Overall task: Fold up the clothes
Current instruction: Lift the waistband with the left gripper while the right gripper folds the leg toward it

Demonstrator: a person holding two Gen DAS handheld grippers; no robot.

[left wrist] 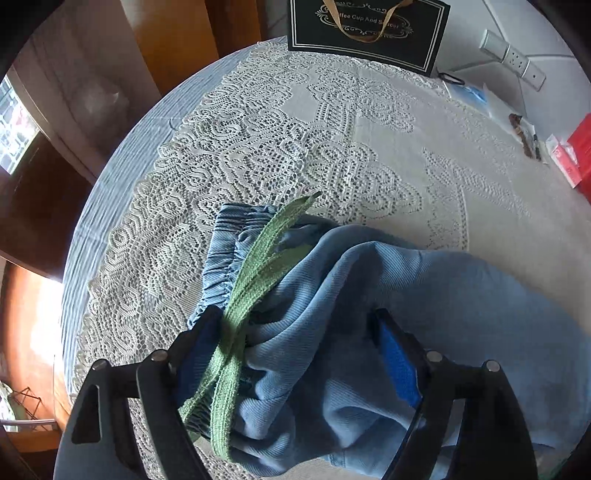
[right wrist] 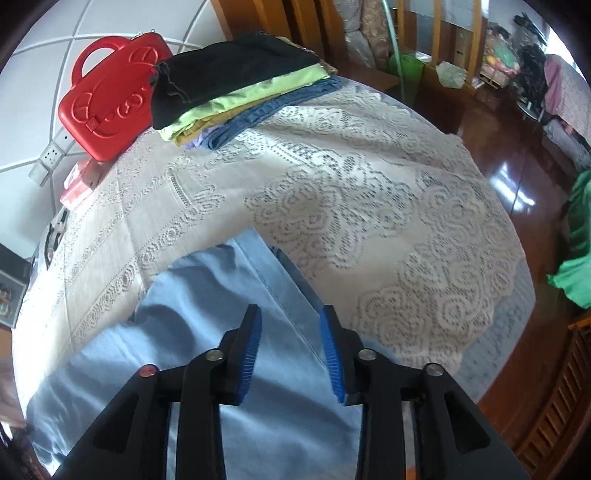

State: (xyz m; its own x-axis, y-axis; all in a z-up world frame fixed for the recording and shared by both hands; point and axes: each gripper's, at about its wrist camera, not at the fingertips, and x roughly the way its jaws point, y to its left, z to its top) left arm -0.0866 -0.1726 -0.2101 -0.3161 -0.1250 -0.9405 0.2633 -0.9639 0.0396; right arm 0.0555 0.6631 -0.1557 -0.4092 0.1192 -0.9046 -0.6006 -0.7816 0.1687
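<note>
Light blue trousers [left wrist: 388,317] with an elastic waistband and a green drawstring [left wrist: 255,280] lie bunched on the lace-covered table. My left gripper [left wrist: 295,332] is open, its jaws wide apart around the bunched waistband, with the drawstring draped over the left finger [left wrist: 199,343]. In the right wrist view the trouser leg [right wrist: 221,295] lies flat. My right gripper [right wrist: 290,325] is open just above it, its jaws apart and holding nothing.
A white lace tablecloth [left wrist: 295,147] covers the table. A black gift bag [left wrist: 369,33] and small items stand at the far edge. A stack of folded clothes [right wrist: 240,88] and a red case [right wrist: 107,99] sit at the far side. The table edge [right wrist: 509,295] drops to a wooden floor.
</note>
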